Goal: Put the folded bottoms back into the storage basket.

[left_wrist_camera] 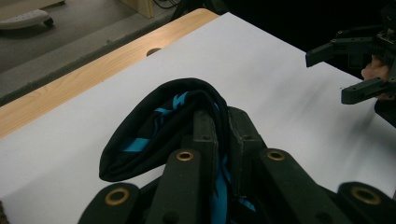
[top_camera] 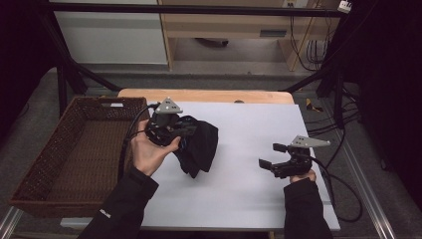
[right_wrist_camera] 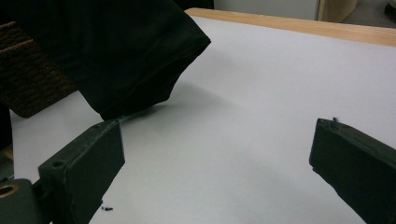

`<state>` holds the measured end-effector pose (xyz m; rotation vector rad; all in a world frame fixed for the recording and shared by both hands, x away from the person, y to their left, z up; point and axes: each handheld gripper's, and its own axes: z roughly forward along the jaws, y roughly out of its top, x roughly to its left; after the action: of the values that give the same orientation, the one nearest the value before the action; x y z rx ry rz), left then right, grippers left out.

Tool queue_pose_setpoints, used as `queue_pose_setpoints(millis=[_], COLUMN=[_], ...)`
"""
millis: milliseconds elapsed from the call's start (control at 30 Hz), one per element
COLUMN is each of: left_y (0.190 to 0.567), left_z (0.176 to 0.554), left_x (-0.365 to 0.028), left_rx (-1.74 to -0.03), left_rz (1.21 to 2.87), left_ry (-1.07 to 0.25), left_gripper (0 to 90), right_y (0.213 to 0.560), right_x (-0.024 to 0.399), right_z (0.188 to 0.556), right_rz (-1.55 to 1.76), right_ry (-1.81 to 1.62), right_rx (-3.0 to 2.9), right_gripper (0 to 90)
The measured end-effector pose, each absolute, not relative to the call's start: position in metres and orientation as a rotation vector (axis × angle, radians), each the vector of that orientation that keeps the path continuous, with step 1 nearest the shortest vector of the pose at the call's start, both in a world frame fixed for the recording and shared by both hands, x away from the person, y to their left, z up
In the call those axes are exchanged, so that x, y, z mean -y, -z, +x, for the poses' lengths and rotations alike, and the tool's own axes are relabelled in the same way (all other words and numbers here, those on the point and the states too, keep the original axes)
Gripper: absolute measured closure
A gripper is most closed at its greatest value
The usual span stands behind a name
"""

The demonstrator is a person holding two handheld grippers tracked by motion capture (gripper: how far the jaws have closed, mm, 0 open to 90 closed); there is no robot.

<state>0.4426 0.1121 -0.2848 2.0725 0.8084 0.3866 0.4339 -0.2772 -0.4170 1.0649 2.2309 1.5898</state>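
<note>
black folded cloth [top_camera: 200,144] in left gripper [top_camera: 186,130] jaws

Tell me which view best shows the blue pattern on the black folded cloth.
The left gripper view: the black folded cloth sits clamped in the left gripper, its blue markings close up. The high view shows a dark bundle; the right gripper view shows plain black fabric.

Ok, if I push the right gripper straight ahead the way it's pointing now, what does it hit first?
Most likely the black garment held up by the left gripper. The right gripper is open, bare white tabletop ahead between its jaws; the cloth hangs ahead and to the left, so depth is uncertain.
</note>
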Motion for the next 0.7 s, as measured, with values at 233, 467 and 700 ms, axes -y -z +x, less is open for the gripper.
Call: queue_pose_setpoints(millis=[233, 467, 700], left_y=[0.275, 0.263, 0.251], left_z=[0.439, 0.434, 0.430], left_x=[-0.120, -0.129, -0.141], left_rx=[-0.809, -0.809, -0.821], left_rz=[2.067, 2.061, 2.047], left_ry=[-0.392, -0.404, -0.417], left_gripper=[83.3, 83.3, 83.3], right_y=[0.417, 0.417, 0.418], right_x=[0.277, 0.277, 0.277], right_z=[0.434, 0.434, 0.434], right_rz=[1.065, 1.066, 1.063], right_ry=[-1.587, -1.585, -1.581], right_rx=[-2.230, -2.232, -2.235], right_gripper=[3.4, 3.4, 3.4])
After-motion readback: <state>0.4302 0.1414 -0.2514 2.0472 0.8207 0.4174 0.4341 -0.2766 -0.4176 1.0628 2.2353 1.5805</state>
